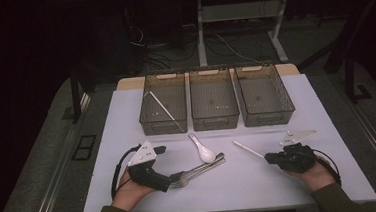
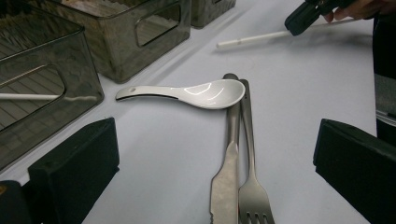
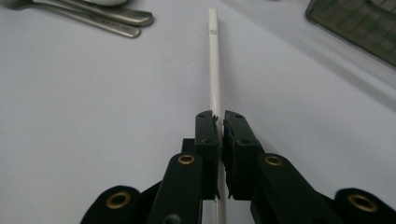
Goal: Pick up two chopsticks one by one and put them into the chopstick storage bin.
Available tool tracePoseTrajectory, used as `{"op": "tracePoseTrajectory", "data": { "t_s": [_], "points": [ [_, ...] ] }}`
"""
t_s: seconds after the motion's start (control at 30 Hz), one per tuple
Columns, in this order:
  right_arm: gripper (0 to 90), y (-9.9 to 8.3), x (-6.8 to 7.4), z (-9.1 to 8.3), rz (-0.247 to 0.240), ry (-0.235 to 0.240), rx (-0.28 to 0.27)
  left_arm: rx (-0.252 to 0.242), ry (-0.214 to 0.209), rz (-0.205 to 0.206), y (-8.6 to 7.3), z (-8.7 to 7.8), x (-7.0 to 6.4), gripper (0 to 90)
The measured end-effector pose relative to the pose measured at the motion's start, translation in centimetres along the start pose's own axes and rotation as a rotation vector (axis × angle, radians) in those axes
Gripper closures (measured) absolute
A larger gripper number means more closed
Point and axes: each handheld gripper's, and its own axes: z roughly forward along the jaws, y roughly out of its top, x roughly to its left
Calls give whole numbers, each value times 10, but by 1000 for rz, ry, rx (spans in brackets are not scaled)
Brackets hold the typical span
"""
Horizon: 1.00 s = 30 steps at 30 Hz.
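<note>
White plastic chopstick [image 3: 214,70] flat on pale table [image 1: 261,181], pinched at its near end by right gripper [image 3: 219,122]. Left gripper [image 2: 215,163] wide open, holding nothing, above steel knife [image 2: 226,177] and fork [image 2: 252,196]; white ceramic spoon [image 2: 196,92] resting across their handles.

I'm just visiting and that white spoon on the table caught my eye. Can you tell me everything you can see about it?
The white spoon looks like glossy ceramic or plastic, soup-spoon shaped, with a deep oval bowl and a short flat handle with a small hole near its end. It lies bowl up on the white table, in front of the three bins. Its bowl rests over the handle ends of a metal knife and fork. Nothing holds it; the left gripper is open nearby.
</note>
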Motion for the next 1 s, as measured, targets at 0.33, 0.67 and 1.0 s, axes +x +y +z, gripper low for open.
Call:
{"op": "tracePoseTrajectory", "data": {
  "t_s": [0.33,0.67,1.0],
  "points": [
    [844,8,-3,-12,21,21,-47,5,-3,4,0,0,-1,0],
    [843,25,-2,-15,16,45,-81,3,-9,-2,0,2,0,0],
    [843,43,-2,-15,22,60,-116,2,-4,-4,0,2,0,0]
  ]
}}
